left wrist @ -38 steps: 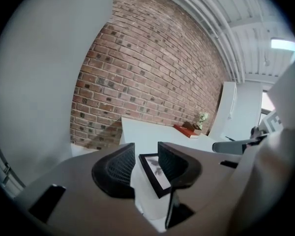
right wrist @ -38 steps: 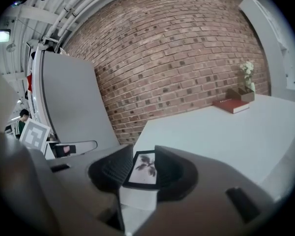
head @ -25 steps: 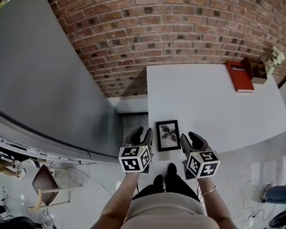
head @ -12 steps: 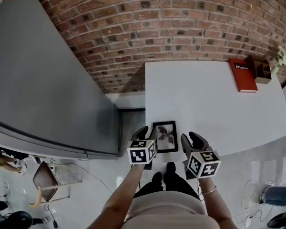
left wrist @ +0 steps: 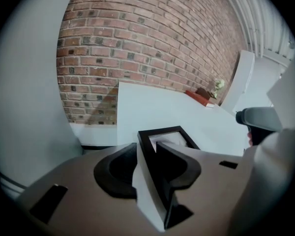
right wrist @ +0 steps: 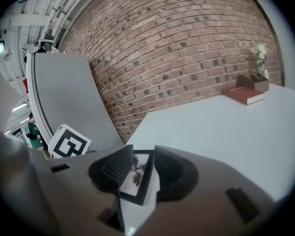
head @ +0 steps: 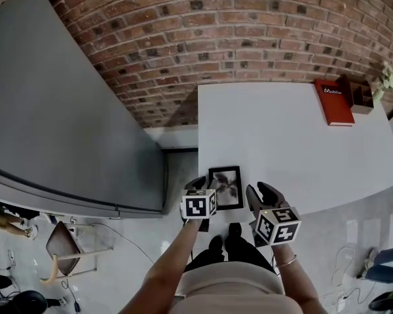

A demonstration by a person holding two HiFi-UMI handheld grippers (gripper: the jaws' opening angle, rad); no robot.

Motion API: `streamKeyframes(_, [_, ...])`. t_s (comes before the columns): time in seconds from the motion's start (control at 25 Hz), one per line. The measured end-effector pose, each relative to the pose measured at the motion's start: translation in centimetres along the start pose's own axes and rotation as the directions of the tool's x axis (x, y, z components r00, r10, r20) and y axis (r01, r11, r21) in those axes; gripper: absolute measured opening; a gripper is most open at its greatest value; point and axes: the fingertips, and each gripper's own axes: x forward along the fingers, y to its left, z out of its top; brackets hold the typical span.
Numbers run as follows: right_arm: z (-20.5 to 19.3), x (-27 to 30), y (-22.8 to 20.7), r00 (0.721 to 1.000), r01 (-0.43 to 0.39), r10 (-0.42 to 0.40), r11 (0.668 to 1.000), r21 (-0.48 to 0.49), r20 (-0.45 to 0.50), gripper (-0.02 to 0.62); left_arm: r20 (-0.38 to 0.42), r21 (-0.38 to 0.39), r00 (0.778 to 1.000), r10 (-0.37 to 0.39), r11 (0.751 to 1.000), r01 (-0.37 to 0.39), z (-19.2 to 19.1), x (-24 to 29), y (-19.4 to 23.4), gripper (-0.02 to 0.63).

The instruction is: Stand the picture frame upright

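Observation:
A small black picture frame (head: 226, 187) with a plant print lies flat at the near left corner of the white table (head: 288, 142). My left gripper (head: 203, 184) sits at the frame's left edge. In the left gripper view the frame's black rim (left wrist: 146, 154) and the table edge run between the jaws of this gripper (left wrist: 146, 149). They have just been closing, and I see no pad pressing on the rim. My right gripper (head: 261, 192) hangs open just right of the frame, apart from it. In the right gripper view the frame (right wrist: 136, 175) shows through the gap.
A red book (head: 334, 103) and a wooden box with white flowers (head: 361, 91) stand at the table's far right corner. A brick wall (head: 249, 31) runs behind. A grey panel (head: 52, 110) stands close on the left, past a narrow strip of floor.
My left gripper has dropped and slid right, from beside the table corner onto the frame's left edge. The right gripper has barely shifted. The frame lies where it was.

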Motion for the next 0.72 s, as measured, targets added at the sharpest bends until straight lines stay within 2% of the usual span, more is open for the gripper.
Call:
streamKeyframes(0.36, [-0.56,0.09,-0.21,1.0,0.008,-0.007,1.0,0.015,-0.011,0.123,-0.007,0.059,0.999,0.04,0.997,-0.039,-0.04,0.09,-0.56,0.098])
streamKeyframes(0.56, [-0.43,0.37,-0.35,1.0,0.009,-0.008,1.0,0.014,-0.018,0.123,-0.007,-0.002,1.0,0.018,1.0,-0.018,-0.05,0.1,-0.57,0.1])
streamKeyframes(0.72, [-0.68,0.62,-0.45,1.0,0.008,-0.008,1.0,0.019,-0.026,0.123,-0.023,0.007,1.0,0.014,1.0,-0.013,-0.07,0.26,-0.77,0.098])
